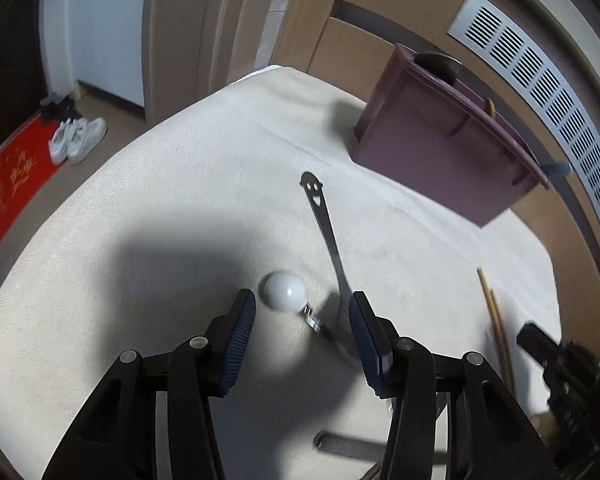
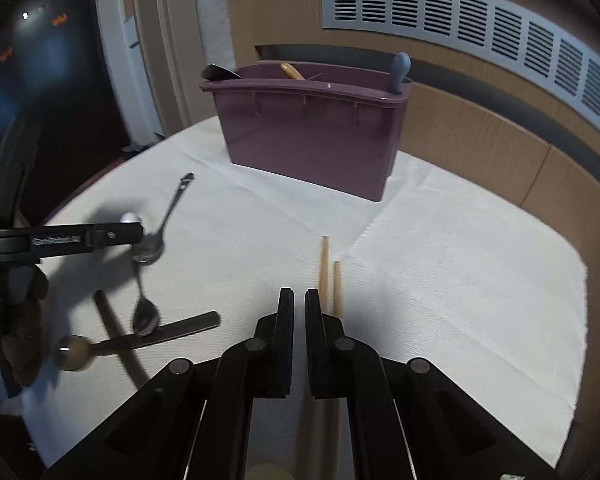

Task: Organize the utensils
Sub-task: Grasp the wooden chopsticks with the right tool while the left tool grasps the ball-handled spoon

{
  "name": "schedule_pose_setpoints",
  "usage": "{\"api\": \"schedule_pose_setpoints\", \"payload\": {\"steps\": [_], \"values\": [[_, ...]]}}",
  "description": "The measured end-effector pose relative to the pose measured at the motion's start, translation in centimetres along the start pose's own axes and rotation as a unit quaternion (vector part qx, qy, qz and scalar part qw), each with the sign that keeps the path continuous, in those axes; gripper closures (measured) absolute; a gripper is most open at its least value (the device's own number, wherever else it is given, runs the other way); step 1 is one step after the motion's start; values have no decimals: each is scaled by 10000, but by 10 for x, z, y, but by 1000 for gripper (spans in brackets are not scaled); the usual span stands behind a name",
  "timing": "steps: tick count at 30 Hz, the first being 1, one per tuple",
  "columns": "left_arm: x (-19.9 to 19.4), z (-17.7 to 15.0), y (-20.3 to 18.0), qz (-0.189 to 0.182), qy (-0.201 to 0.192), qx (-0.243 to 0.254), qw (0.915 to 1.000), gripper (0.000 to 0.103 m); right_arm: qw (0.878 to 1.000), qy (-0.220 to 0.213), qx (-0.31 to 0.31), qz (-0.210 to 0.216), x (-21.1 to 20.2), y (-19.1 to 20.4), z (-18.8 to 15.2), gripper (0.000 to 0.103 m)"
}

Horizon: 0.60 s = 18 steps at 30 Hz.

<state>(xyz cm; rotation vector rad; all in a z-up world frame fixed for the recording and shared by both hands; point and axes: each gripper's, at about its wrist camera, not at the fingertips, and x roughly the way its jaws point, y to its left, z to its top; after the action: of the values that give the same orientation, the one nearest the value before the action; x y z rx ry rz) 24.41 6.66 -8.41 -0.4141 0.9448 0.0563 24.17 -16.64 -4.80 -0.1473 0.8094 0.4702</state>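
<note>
My left gripper [image 1: 302,312] is open just above the white cloth, its jaws on either side of a white-bowled spoon [image 1: 286,290] and the bowl end of a steel spoon with a smiley-face handle [image 1: 326,224]. The same steel spoon [image 2: 160,236] shows in the right wrist view under the left gripper's finger [image 2: 100,236]. My right gripper [image 2: 299,304] is almost shut and empty, over the cloth just left of two wooden chopsticks [image 2: 329,276]. A purple utensil caddy [image 2: 312,136] stands at the back and holds a few utensils.
More utensils lie at the left: a small steel spoon [image 2: 145,314], a dark flat handle [image 2: 180,330], a brown-bowled spoon [image 2: 74,352] and a dark stick [image 2: 118,340]. The table edge drops off at left. Shoes [image 1: 76,138] and a red mat [image 1: 8,184] lie on the floor.
</note>
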Motion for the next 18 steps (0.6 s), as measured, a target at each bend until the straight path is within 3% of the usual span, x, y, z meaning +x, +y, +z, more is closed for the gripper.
{"api": "schedule_pose_setpoints", "payload": {"steps": [3,7,12,18], "values": [[5,4,-7,61,3,109,9999,79,9998,-124,24,-160,-6,-1,-2,97],[-7,-7,-20,-21,-366,627,9974,80,9994,-166,-19,-309,-12,-1,-7,96],[-44,-17,-36,-279,-1015,1110,9882,80,9998,179,38,7,-4,-6,-7,92],[-71,-23,-43,-435,-1372,1438,9791,80,9978,558,16,-371,25,-6,-2,92]]}}
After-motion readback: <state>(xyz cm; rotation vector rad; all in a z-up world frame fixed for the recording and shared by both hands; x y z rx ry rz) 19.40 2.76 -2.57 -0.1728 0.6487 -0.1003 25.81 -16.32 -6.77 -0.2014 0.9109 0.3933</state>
